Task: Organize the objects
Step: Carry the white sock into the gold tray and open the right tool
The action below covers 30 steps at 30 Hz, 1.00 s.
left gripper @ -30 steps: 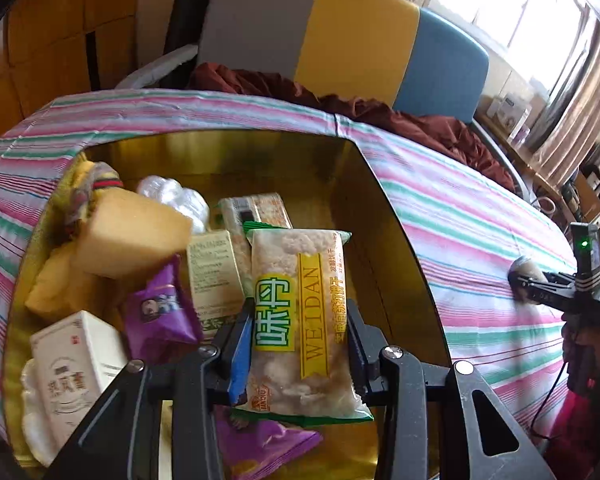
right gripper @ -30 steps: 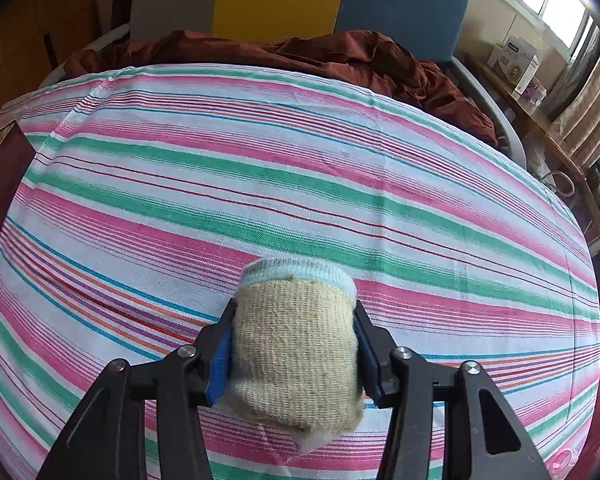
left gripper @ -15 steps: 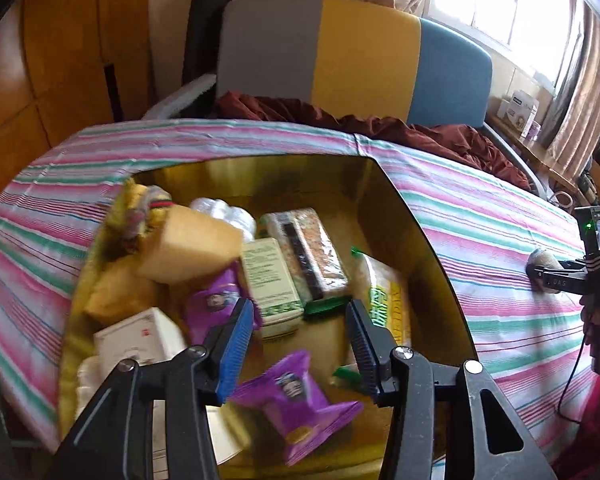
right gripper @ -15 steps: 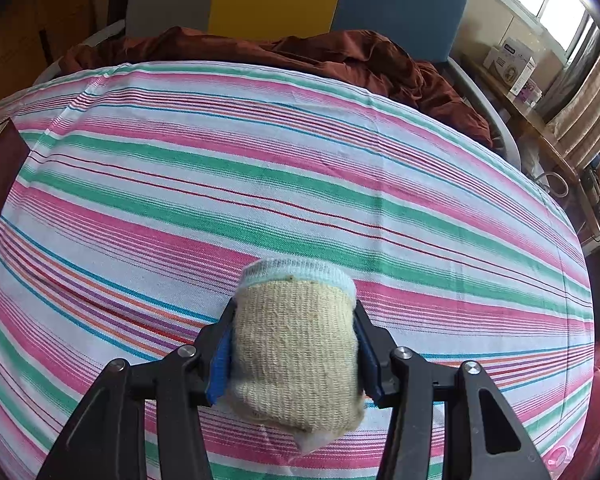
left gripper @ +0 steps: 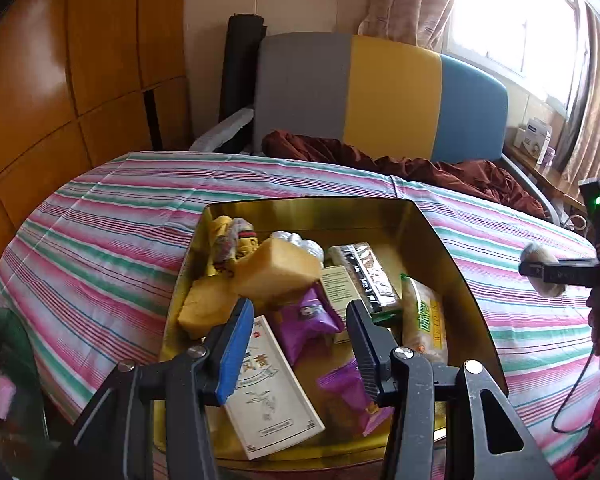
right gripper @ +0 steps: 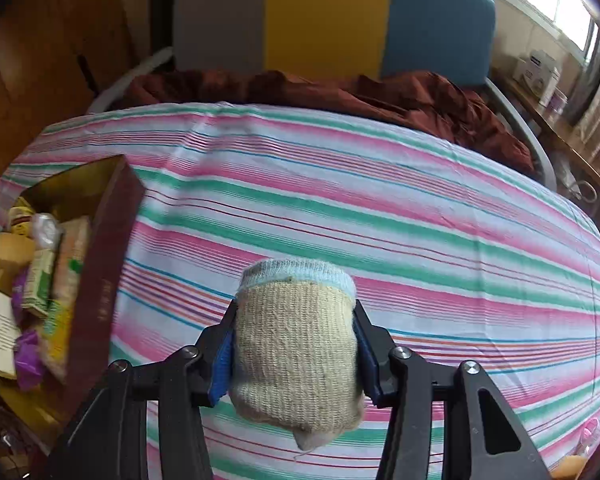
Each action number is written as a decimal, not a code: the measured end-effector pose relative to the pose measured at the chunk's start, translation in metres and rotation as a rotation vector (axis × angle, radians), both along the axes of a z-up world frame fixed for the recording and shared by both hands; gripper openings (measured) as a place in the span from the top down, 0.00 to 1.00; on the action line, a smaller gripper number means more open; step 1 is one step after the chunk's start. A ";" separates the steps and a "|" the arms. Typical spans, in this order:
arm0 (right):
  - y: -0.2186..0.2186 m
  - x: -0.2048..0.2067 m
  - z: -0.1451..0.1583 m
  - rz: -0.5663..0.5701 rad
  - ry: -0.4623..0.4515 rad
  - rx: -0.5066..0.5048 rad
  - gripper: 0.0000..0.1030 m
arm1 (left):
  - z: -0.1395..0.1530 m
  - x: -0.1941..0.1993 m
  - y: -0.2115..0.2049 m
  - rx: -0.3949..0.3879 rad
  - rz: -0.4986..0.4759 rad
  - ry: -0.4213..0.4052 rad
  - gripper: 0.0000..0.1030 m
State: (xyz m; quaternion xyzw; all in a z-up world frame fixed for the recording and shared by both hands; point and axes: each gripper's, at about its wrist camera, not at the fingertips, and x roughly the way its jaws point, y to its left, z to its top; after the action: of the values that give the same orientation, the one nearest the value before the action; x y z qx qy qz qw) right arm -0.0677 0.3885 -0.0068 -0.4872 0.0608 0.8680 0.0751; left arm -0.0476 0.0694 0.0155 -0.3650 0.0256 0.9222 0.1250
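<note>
Clamping a rolled beige sock (right gripper: 296, 356) at lower centre, the right tongs (right gripper: 294, 354) hang over the striped bench (right gripper: 420, 216); left tongs (left gripper: 300, 344), empty and apart, hover above the gold box (left gripper: 440, 240) of snacks.

Daylight floods in from the window (left gripper: 512, 20) at upper right, blown out white; fisheye bending darkens the corners, and the right wrist view is motion-blurred at left.

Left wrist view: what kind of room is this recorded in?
Probably a bedroom or care room: a bed in a striped sheet with a padded headboard, a curtained window, wooden wardrobe panels.
</note>
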 end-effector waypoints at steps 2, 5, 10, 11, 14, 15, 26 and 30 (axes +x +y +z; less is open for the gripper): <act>-0.029 -0.008 0.012 0.050 0.039 -0.037 0.51 | 0.000 0.001 -0.007 0.006 0.011 0.000 0.52; -0.069 -0.024 0.024 0.122 0.073 -0.088 0.51 | 0.000 0.002 -0.014 0.014 0.024 -0.006 0.52; -0.125 -0.048 0.020 0.205 0.058 -0.128 0.51 | -0.001 0.003 -0.026 0.025 0.042 -0.009 0.52; -0.135 -0.052 0.017 0.217 0.052 -0.129 0.51 | -0.001 0.004 -0.029 0.027 0.046 -0.009 0.52; -0.155 -0.066 0.003 0.229 0.014 -0.140 0.50 | -0.002 0.005 -0.035 0.029 0.061 -0.010 0.52; -0.158 -0.070 -0.003 0.232 0.002 -0.146 0.50 | -0.003 0.006 -0.037 0.029 0.067 -0.011 0.51; -0.169 -0.067 -0.020 0.198 -0.001 -0.152 0.45 | -0.004 0.009 -0.049 0.030 0.109 -0.005 0.44; -0.163 -0.052 -0.001 0.177 0.069 -0.147 0.35 | 0.000 0.014 -0.048 0.024 0.118 0.019 0.35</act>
State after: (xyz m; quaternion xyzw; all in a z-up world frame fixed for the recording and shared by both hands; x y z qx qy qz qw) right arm -0.1196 0.2258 -0.0078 -0.4648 0.0837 0.8805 -0.0400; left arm -0.0333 0.0209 0.0154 -0.3555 -0.0059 0.9317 0.0745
